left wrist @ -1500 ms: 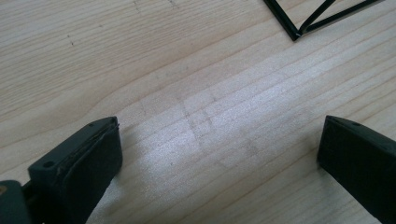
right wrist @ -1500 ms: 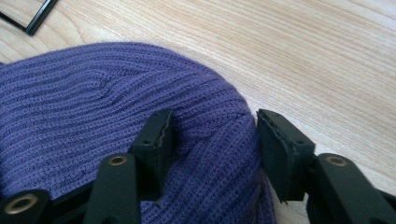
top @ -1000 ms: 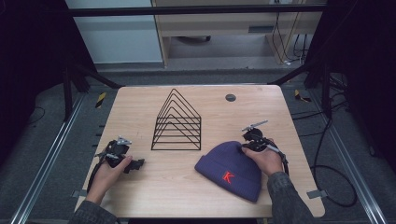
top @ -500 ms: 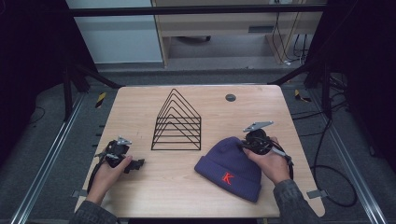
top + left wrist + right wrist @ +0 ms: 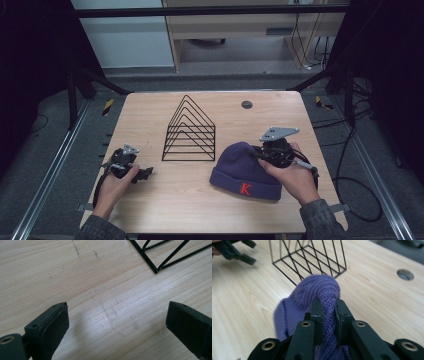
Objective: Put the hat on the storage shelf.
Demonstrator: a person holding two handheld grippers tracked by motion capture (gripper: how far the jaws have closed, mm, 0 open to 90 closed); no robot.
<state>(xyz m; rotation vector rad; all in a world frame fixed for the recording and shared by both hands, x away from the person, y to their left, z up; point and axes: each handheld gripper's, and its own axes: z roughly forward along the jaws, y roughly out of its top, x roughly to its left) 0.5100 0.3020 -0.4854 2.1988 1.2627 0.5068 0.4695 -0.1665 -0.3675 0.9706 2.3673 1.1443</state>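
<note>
Nearest the person, the right tool [image 5: 260, 154] is clamped on a fold of the purple knit hat [image 5: 240, 167]. In the right gripper view its two black jaws stand almost together with a ridge of ribbed wool [image 5: 329, 303] pinched between them, and the cloth bunches up above the jaw tips. The grip sits at the crown end of the hat, away from the folded brim with the red letter K [image 5: 245, 188]; that seems chosen so the hat can be lifted by its top and hang open-end down. The brim rests on the wooden surface [image 5: 175, 200], so the hat appears only partly raised, if at all.

On the other side, the left tool [image 5: 146, 173] lies low over the surface with its jaws spread wide apart and nothing between them; the left gripper view shows bare wood in the gap. It looks parked, well apart from the hat, probably waiting until a second hold is needed.

Farther off, between the two hands and a little beyond them, stands the black wire rack [image 5: 190, 131], upright. The hat lies just beside its right front corner, near but apparently not touching. Beyond that, a small round hole [image 5: 246, 104] sits in the surface.
</note>
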